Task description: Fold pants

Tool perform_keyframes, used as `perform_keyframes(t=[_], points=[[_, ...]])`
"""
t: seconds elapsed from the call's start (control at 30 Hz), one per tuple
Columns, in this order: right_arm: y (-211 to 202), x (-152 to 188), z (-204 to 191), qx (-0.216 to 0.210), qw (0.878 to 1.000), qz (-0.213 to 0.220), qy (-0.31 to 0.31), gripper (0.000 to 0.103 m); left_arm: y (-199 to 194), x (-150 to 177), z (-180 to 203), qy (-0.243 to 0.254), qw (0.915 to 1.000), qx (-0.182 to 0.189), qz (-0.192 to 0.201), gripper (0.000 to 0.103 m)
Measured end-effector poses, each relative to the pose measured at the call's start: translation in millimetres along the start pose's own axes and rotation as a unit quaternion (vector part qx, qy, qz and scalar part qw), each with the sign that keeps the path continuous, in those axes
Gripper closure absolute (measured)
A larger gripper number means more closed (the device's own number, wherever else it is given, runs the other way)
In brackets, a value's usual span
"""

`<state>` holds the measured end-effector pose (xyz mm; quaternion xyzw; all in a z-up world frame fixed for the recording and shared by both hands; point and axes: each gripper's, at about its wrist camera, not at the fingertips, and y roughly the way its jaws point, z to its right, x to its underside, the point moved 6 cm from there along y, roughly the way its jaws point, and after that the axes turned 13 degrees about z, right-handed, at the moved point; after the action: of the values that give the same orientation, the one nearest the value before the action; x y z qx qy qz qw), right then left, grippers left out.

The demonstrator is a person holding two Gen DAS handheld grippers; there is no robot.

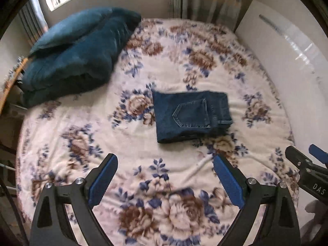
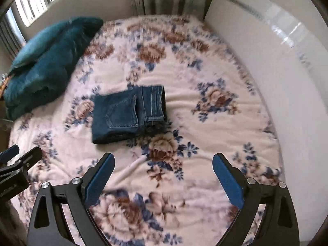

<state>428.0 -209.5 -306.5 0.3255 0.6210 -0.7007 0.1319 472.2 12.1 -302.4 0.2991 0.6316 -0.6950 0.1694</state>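
Dark blue denim pants [image 1: 191,115] lie folded into a compact rectangle, back pocket up, in the middle of a floral blanket [image 1: 160,184] on a bed. Above it, the left gripper [image 1: 165,176] and right gripper [image 2: 163,174] hang with jaws spread wide, empty. Teal pillows [image 1: 75,55] sit far left.

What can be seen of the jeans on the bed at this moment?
The jeans are dark blue denim, folded into a compact, roughly rectangular stack of several layers. A back pocket with lighter stitching faces up, and a stitched hem or waistband edge runs along the right side. They lie flat near the middle of the floral blanket, which is all that touches them. Neither gripper touches them; both sets of fingers stand apart from the stack, nearer the cameras.
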Motion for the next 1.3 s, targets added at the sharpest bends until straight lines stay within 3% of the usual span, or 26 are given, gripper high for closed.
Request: perform_keyframes(t=[0.3, 0.6, 0.97, 1.3], points=[[-209.5, 1.6, 3.3, -0.011, 0.997, 0.073, -0.011, 0.005, -174.8, -2.0, -0.4, 0.011, 0.9981, -0.004, 0.061, 0.008], [-342.7, 22.2, -3.0, -0.037, 0.992, 0.114, -0.033, 0.004, -290.4, 19.9, -8.8, 0.013, 0.9947, -0.019, 0.100, 0.008], [-423.2, 37.8, -2.9, -0.053, 0.989, 0.134, -0.032, 0.004, -346.8, 37.0, -5.6, 0.012, 0.9933, -0.014, 0.114, 0.007], [-431.5, 48.6, 1.9, -0.052, 0.992, 0.113, -0.029, 0.004, -348.9, 49.8, 0.0, 0.001, 0.9954, -0.003, 0.096, 0.008]])
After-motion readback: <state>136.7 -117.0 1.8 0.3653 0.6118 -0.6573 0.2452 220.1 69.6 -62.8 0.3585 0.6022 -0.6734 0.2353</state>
